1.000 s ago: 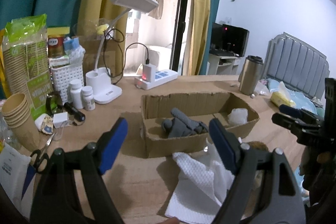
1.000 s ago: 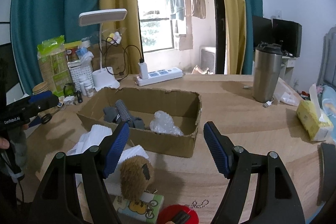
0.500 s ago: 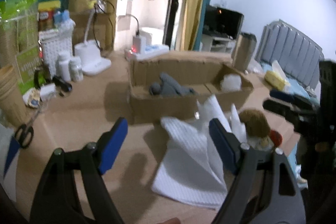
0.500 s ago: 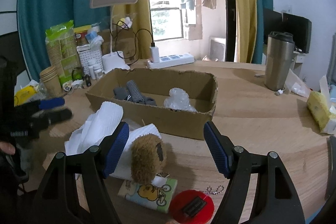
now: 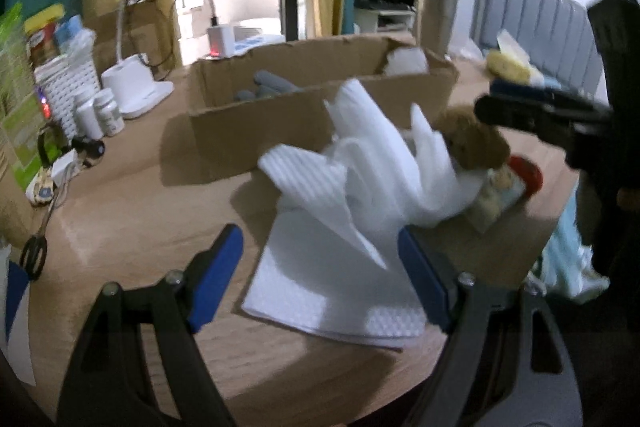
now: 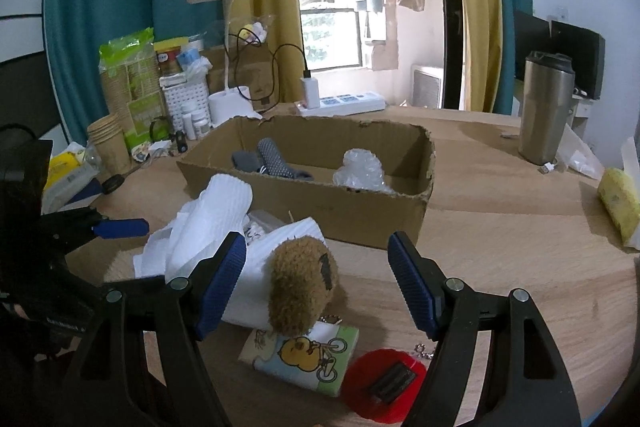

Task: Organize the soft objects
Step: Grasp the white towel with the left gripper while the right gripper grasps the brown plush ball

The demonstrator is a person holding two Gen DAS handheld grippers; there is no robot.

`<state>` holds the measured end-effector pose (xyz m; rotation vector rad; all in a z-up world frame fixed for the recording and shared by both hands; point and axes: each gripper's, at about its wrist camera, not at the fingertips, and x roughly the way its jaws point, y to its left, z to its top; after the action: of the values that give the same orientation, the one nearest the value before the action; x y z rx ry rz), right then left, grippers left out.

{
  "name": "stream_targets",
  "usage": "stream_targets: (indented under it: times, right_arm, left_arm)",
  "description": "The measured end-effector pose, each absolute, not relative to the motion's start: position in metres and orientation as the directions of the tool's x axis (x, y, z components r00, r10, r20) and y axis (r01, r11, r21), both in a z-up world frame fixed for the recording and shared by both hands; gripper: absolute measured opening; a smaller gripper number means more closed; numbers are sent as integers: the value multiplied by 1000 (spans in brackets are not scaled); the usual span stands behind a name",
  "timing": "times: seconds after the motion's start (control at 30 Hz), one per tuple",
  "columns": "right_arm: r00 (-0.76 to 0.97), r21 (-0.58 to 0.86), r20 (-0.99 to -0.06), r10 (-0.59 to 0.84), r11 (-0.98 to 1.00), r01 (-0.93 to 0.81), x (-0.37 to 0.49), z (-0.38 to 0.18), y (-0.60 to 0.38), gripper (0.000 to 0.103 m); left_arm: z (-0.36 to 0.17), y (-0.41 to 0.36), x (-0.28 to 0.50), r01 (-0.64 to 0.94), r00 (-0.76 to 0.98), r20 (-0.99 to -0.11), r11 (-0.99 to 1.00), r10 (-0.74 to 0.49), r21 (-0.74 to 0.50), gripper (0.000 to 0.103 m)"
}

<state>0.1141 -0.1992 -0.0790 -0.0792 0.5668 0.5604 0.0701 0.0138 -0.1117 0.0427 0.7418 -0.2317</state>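
Left wrist view: blurred throughout, edges soft. Left gripper released, pads spread wide over the white foam sheet, gripping nothing; foam crumpled upward just in front of the box, its far folds hiding part of the box's near wall. Brown plush beside the foam, right of the box's near corner, partly covered by the right gripper's dark finger. Grey cloth inside the box, mostly hidden by the wall. Right wrist view: sharper. Right gripper likewise released, plush between the pads but untouched, in front of the box. Foam left of the plush. Bubble wrap and grey cloth inside the box. Red disc and card nearest the camera, disc partly cut off by the finger.
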Motion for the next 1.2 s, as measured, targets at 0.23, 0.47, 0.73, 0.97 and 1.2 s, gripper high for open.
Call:
stream_targets:
  times: [0.23,0.47,0.73,0.97,1.2]
  right_arm:
    - [691,87,-535,486,845,-527,116,-82,-199,77]
    - [683,87,-541,492,840,-536,117,-87,-202,77]
    - [656,102,-555,512,825,-556,118,-92,-200,75]
    - [628,105,-581,517,813,-573,122,-99,-191,69]
    - [607,107,-600,521,804,-585,126,-105,-188,42]
  left_arm:
    - [-121,-4,71,259,706,-690,965,-156,47,80]
    - [-128,-8,76,267,682,-715,962,-155,46,48]
    - [-130,-6,74,273,670,-721,962,-174,22,21]
    - [-125,4,72,252,697,-689,967,-197,-22,6]
    - [-115,18,71,219,733,-650,974,-201,-54,5]
